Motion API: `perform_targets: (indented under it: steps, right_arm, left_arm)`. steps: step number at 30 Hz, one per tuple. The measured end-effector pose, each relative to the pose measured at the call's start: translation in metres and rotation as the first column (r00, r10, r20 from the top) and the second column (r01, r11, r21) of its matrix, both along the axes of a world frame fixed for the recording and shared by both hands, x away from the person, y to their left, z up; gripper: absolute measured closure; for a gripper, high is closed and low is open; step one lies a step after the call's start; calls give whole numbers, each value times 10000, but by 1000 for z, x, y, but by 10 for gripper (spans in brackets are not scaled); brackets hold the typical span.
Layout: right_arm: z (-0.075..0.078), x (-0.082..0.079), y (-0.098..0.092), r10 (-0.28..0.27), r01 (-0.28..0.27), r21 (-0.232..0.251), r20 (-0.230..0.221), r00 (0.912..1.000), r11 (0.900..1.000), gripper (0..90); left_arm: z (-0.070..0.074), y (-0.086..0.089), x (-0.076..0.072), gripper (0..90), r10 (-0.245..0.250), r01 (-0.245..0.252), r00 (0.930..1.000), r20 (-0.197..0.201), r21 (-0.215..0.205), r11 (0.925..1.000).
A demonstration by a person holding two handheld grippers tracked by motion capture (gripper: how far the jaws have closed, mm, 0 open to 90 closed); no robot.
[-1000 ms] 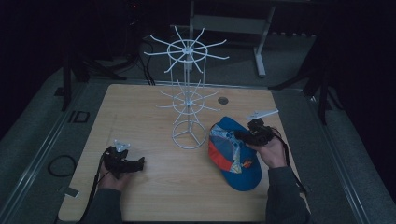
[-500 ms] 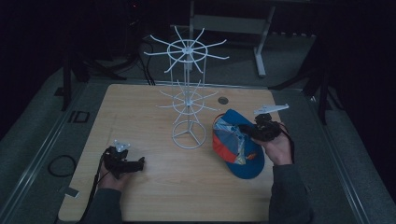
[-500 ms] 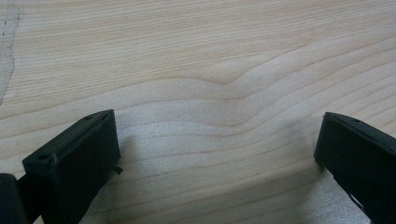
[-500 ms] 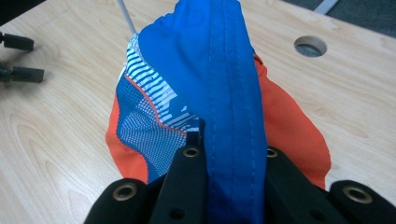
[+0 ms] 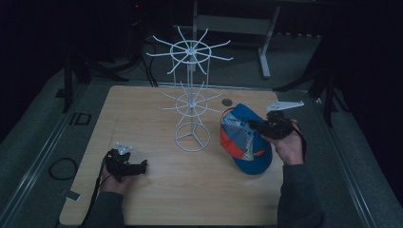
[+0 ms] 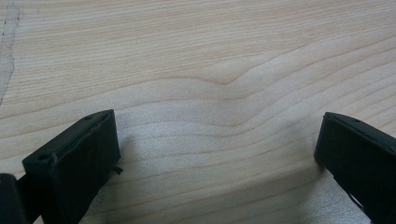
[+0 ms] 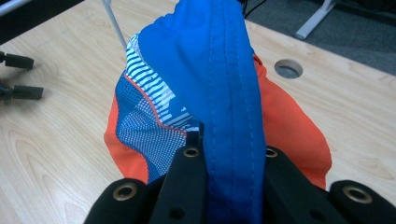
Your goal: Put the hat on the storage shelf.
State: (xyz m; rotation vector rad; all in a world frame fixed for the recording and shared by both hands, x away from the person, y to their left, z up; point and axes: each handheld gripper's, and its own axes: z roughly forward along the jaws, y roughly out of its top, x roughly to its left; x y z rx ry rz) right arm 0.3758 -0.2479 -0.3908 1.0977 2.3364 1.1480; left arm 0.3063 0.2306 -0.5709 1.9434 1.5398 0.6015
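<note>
Cap [image 7: 219, 70], blue with orange lining and white-striped mesh, pinched in right hand-held gripper [image 7: 229, 154]; left hand-held gripper [image 6: 217, 154] wide.

This looks like a lab or recording studio set up for handling trials. A single pale wooden bench [image 5: 142, 118] with a round cable hole [image 5: 227, 102] stands alone on grey carpeted floor [image 5: 43, 137], with darkness all around it. Black cables [image 5: 142, 61] trail across the floor behind, and a loop of cable [image 5: 61, 168] lies at the left. The white metal legs of another frame or desk [image 5: 264, 52] stand farther back. A white wire display rack [image 5: 191, 99] stands on the bench.
</note>
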Motion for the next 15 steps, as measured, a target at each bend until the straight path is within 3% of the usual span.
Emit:
perform_targets:
  steps: [15]
  right_arm:
    - [24,-2,-13,-312,291,466,458,9985,9985,879]
  left_arm:
    - [0,0,0,1,8,-8,10000,13,-8,10000]
